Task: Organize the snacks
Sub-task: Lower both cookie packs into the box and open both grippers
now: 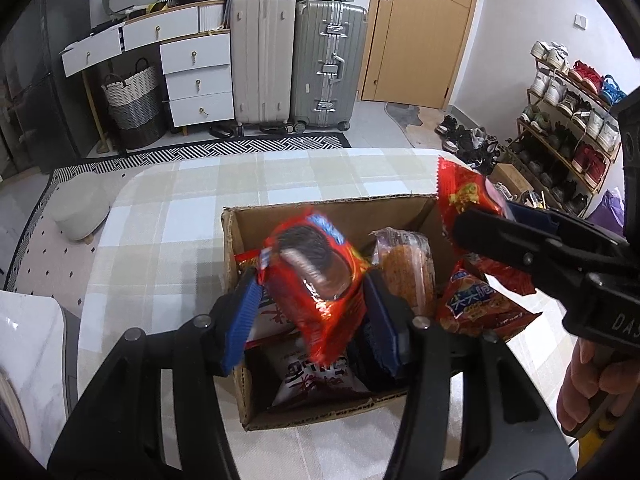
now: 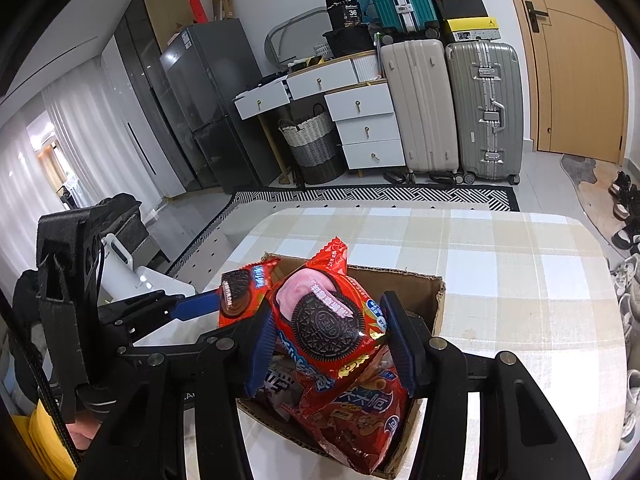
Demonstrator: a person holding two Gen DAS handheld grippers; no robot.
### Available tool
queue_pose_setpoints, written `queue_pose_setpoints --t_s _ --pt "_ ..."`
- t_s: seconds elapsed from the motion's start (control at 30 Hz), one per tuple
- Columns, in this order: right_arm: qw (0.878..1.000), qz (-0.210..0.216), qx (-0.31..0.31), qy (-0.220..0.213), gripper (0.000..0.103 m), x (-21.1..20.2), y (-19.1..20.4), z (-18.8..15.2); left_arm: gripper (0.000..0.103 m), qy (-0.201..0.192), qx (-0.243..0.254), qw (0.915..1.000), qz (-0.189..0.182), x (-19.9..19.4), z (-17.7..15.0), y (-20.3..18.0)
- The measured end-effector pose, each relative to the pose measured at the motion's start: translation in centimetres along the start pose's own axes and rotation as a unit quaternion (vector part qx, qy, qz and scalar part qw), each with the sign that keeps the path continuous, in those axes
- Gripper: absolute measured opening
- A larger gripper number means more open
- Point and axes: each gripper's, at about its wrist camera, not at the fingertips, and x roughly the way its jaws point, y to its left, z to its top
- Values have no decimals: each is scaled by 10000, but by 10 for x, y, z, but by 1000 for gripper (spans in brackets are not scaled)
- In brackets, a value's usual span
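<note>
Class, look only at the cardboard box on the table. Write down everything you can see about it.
The cardboard box is brown corrugated card, open-topped, with rough, torn-looking edges. It sits upright on the checked tablecloth. Inside lie several snack packets, mostly red, plus a white one with dark lettering. The left tongs hold a red cookie packet above it; the right tongs hold another Oreo packet over it. Neither tongs visibly touch the box.
</note>
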Motion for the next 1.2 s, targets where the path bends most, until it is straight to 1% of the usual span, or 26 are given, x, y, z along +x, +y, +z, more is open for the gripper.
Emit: queue_pose_setpoints --t_s 0.07,0.13,0.17,0.23,0.33,0.7,0.83,0.9,1.03,1.2 --pt "10000 1 8 4 51 0 0 0 52 -14 -2 10000 -2 -1 -1 2" --pt "10000 -1 5 13 51 -1 1 -1 58 -46 -6 10000 27 -6 -5 2" --pt "10000 -1 1 22 51 -1 1 -1 59 -69 -23 10000 62 -9 -5 1" --pt "10000 -8 1 29 51 -1 2 -1 61 -142 -72 9999 16 -15 -6 5" --pt "10000 -9 -19 45 51 -1 3 -1 68 -194 -134 9997 66 -26 -8 6" --pt "9995 -139 -125 261 52 9 14 -2 72 -324 -206 9990 212 -62 -16 8" --pt "9993 -215 -120 284 53 11 19 -2 78 -322 -222 9987 316 -73 -23 10" --pt "9990 -286 -168 289 53 12 22 0 78 -313 -234 9985 387 -79 -24 10" --pt "9990 -280 -178 285 54 11 25 1 78 -329 -218 9982 460 -92 -30 8" --pt "9991 -331 -130 231 63 9 28 2 79 -382 -226 9978 495 -108 -30 5"
